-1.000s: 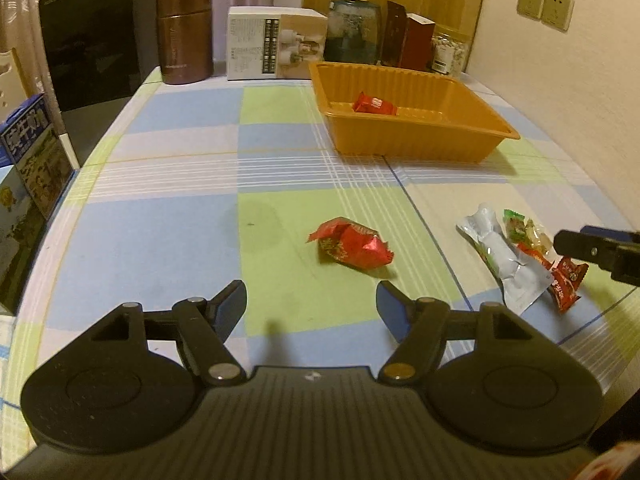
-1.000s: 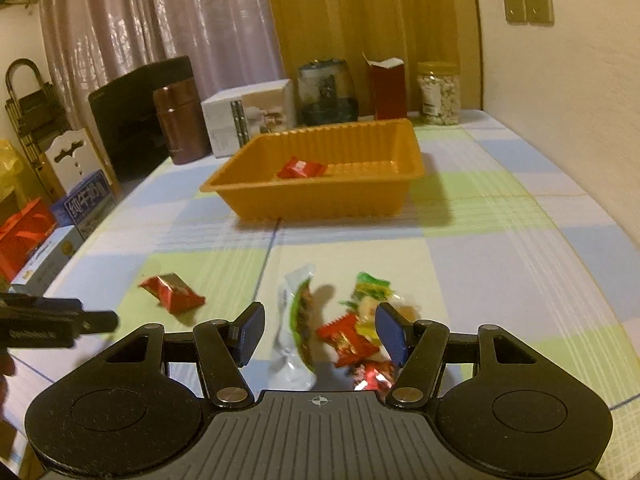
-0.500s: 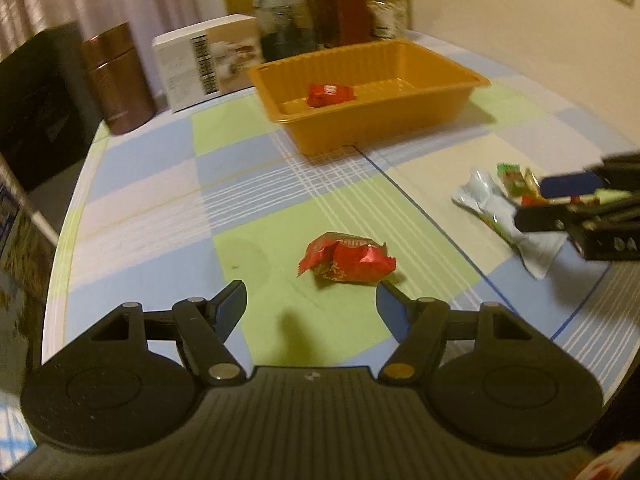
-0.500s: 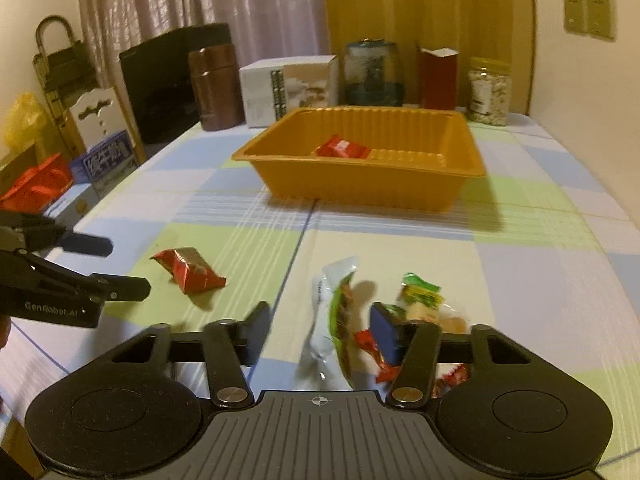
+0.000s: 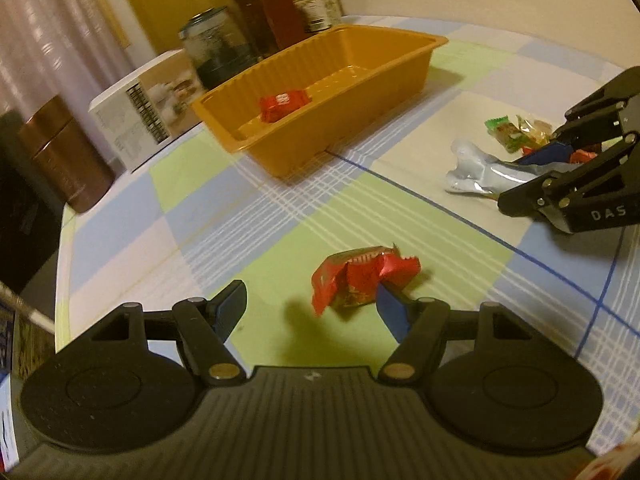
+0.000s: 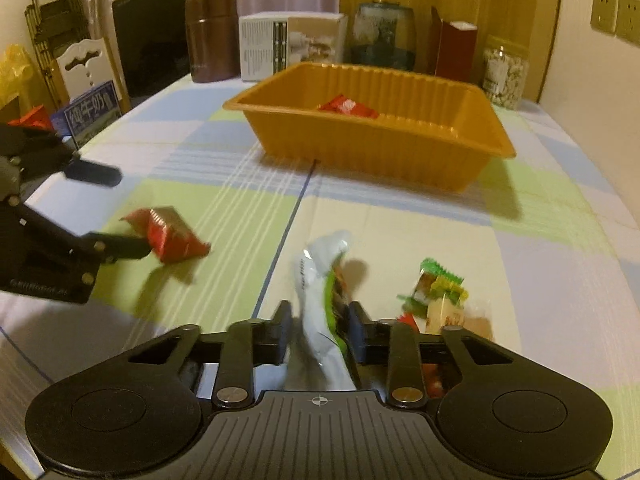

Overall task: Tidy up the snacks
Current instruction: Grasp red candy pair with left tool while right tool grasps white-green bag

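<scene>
Left wrist view is looking down over the left gripper, whose jaws are standing apart, released, with a crumpled red wrapper lying on the checked tablecloth between them, closer to the right finger; whether that finger is touching it I cannot tell. An orange tray is sitting in the upper middle of the frame with a red packet lying inside it. At the right edge the right gripper is reaching over a long white pouch, and a few small sweets are lying just beyond it.

Right wrist view is showing the right gripper at the bottom middle, its jaws closing with the white pouch between them; the right pad seems to be meeting the pouch's green edge, while a sliver of gap is showing on the left side. Green and yellow sweets are lying to the right of it. At the left edge the left gripper is straddling the red wrapper. Across the upper middle the orange tray is holding the red packet, with a brown canister, a white box and jars lined up behind it.
</scene>
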